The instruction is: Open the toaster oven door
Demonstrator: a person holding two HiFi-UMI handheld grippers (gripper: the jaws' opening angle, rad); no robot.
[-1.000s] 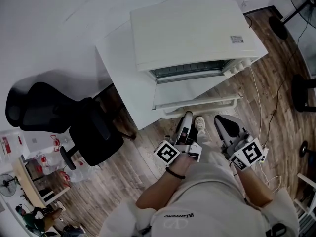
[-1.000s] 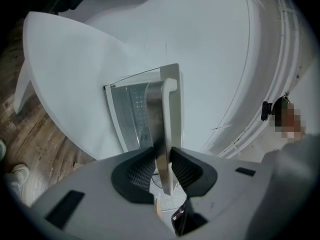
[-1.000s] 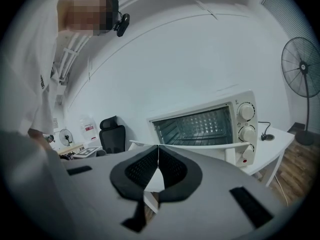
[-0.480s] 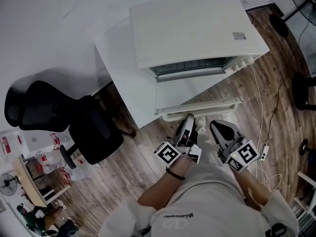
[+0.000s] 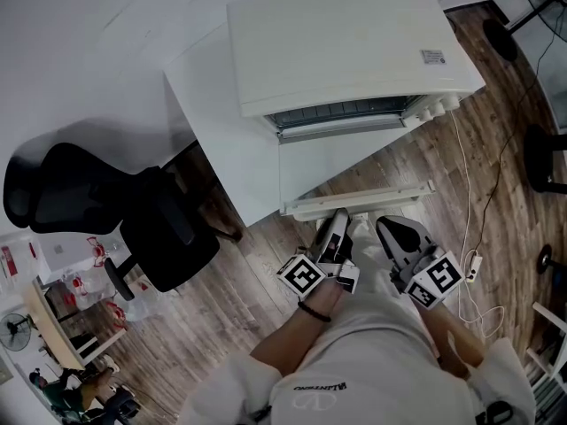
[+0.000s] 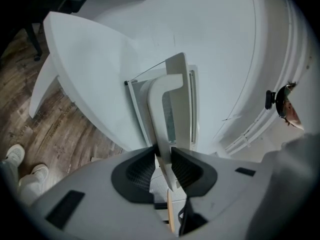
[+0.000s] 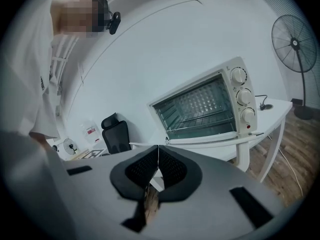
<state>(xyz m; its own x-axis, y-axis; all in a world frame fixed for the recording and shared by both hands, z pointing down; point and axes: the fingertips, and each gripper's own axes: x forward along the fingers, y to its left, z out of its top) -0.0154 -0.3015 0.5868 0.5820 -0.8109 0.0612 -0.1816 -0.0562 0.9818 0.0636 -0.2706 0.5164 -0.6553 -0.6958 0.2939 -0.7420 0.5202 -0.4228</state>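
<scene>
A bare white room with a wood-plank floor held a white table (image 5: 208,104), a black office chair (image 5: 133,220) beside it and a standing fan (image 7: 295,43) off to one side. The toaster oven (image 5: 341,38) sat on the table, its 3 knobs (image 7: 242,96) on the right of its front, and its door (image 5: 345,162) was swung down to lie close to level, so the wire rack inside showed in the right gripper view. The door's handle (image 5: 399,193) was a pale bar whose long axis ran across the oven's front, parallel to the hinge at the door's lower edge. The left gripper (image 5: 337,218) had its jaws partly closed and clamped on that bar, left of its middle, with the bar crossing straight through between the 2 pads (image 6: 185,166). The right gripper (image 5: 390,227) hung just beside it on the knob side, short of the handle and touching nothing, its jaws pressed together and empty. The handle therefore lay directly in the left jaws and only ahead of the right ones, so the left hand was the one placed to act. Judging by the door's angle, the opening looked nearly done, and any remaining pull would go downward about the hinge.
</scene>
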